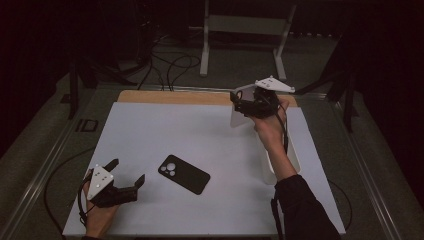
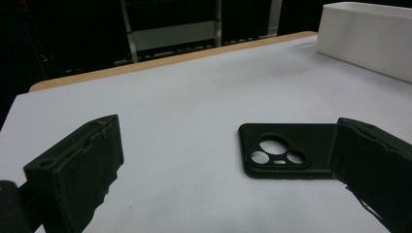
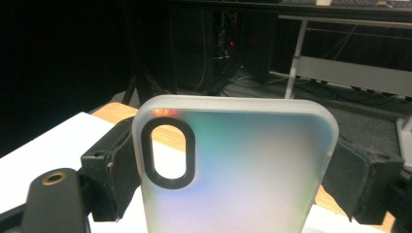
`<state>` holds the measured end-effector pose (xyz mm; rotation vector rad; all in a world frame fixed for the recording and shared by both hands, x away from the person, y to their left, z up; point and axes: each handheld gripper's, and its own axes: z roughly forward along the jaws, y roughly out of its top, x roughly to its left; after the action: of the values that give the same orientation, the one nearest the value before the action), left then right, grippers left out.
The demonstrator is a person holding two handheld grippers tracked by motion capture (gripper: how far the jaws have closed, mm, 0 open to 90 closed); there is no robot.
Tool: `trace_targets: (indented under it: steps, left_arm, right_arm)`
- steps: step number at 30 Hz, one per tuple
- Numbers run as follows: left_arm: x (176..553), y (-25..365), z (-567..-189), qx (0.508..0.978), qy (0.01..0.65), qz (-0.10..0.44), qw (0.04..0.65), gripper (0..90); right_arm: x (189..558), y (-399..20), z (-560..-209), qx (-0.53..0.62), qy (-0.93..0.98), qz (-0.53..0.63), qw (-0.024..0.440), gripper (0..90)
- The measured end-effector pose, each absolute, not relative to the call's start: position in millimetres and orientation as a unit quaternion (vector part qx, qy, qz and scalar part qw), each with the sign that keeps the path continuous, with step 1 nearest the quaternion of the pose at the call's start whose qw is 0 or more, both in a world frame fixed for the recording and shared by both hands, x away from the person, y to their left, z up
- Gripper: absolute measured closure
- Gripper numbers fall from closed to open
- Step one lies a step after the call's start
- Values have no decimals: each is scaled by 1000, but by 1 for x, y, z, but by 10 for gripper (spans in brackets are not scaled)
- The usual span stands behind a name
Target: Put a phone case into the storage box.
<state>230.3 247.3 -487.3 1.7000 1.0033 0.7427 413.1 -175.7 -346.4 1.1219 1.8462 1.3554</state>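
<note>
White worktop with a wooden far edge, dark room behind. My right gripper holds a frosted phone case upright, fingers pinching its sides. My left gripper, fingers spread, rests near a black phone case lying flat

On the table, the phone case lay flat a little toward six o'clock from the middle. The left gripper stood at nine o'clock of this case, near the front left corner, near it but apart. The right gripper was above the back edge, at about one o'clock from the lying case, with a second case upright between its jaws. A box lay at the right side of the table.
</note>
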Motion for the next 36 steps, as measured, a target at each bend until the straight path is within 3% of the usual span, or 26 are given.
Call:
trace_targets:
  steps: [36]
  left_arm:
    - [230,247,-487,700,413,307,494,0]
  right_arm:
    - [457,-231,-362,509,654,445,340,166]
